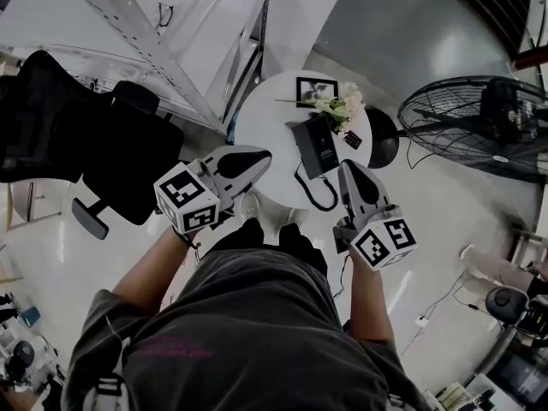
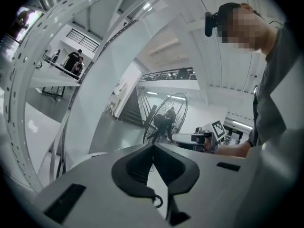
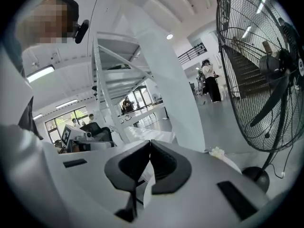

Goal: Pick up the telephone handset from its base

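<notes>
Black handset [image 1: 305, 146] on base [image 1: 325, 151]; left gripper [image 1: 266, 156], right gripper [image 1: 348, 166] jaws together, empty. Risk: cord [image 1: 318, 200] drags base.

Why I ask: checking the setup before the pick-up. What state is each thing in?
Handset: resting on its base, not yet gripped.
Left gripper: shut, nothing between its jaws.
Right gripper: shut, nothing between its jaws.
Fan: blades look still.

The telephone [image 1: 315, 146] looks matt black plastic, the table [image 1: 261, 127] smooth white, the floor [image 1: 445, 221] glossy, the fan [image 1: 462, 118] wire metal.
</notes>
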The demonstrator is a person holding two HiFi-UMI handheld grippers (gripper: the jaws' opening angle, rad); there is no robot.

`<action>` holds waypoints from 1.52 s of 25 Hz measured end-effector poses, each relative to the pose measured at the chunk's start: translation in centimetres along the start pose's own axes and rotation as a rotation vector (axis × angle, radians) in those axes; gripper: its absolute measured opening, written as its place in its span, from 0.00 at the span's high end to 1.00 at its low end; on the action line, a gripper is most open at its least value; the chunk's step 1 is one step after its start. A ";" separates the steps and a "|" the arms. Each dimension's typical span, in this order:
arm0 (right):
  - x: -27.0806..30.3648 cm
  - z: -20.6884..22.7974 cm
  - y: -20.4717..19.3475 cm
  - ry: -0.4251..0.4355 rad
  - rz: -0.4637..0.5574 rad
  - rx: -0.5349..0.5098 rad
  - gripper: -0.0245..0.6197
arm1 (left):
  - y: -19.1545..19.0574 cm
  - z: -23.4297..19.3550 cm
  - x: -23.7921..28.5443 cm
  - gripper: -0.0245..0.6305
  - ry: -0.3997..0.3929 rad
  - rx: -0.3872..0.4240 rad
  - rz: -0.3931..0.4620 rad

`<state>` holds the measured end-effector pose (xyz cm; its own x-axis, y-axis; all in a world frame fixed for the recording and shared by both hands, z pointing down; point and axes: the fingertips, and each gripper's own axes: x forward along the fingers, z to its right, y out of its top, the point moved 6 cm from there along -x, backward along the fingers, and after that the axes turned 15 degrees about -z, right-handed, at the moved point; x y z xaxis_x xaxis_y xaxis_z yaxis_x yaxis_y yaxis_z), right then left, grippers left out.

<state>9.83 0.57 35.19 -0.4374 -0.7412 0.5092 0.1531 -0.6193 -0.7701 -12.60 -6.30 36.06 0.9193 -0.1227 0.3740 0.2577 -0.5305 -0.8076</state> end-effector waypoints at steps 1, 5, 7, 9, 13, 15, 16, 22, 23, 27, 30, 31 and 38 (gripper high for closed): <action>0.2 0.4 0.0 0.004 -0.006 0.002 0.93 | -0.2 -0.2 0.4 0.94 0.004 -0.008 -0.005; 1.2 2.6 0.0 0.027 -0.036 0.009 0.93 | -0.9 -1.1 2.2 0.94 0.033 -0.044 -0.025; 1.9 3.9 0.1 0.043 -0.054 0.008 0.93 | -1.5 -1.8 3.3 0.94 0.050 -0.065 -0.031; 2.6 5.2 0.1 0.064 -0.083 -0.001 0.93 | -2.3 -2.1 4.4 0.94 0.071 -0.099 -0.038; 3.7 8.1 -0.1 0.101 -0.133 -0.016 0.93 | -3.7 -2.5 7.2 0.94 0.108 -0.157 -0.042; 4.2 9.5 -0.3 0.111 -0.152 -0.029 0.93 | -4.3 -3.0 8.6 0.94 0.124 -0.169 -0.043; 4.5 10.1 -0.4 0.115 -0.164 -0.033 0.93 | -4.7 -3.3 9.3 0.94 0.134 -0.176 -0.045; 5.9 13.4 -1.7 0.145 -0.232 -0.037 0.93 | -7.6 -5.6 12.5 0.94 0.186 -0.245 -0.068; 6.1 14.0 -2.1 0.148 -0.242 -0.035 0.93 | -8.3 -5.9 13.1 0.94 0.191 -0.258 -0.076; 7.4 16.0 -3.3 0.158 -0.272 -0.021 0.93 | -11.3 -7.5 15.4 0.94 0.195 -0.318 -0.114; 8.4 17.0 -4.2 0.161 -0.290 -0.009 0.93 | -13.4 -8.5 16.8 0.94 0.185 -0.366 -0.136; 8.7 17.3 -4.5 0.161 -0.297 -0.007 0.93 | -14.0 -8.8 17.3 0.94 0.181 -0.379 -0.143; 9.9 18.7 -6.5 0.145 -0.343 0.013 0.93 | -18.0 -10.6 19.7 0.88 0.135 -0.457 -0.196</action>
<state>21.03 -7.56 52.44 -0.5864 -0.4461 0.6761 -0.0131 -0.8293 -0.5586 -2.26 -8.05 62.84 0.8123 -0.0755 0.5783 0.2375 -0.8628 -0.4463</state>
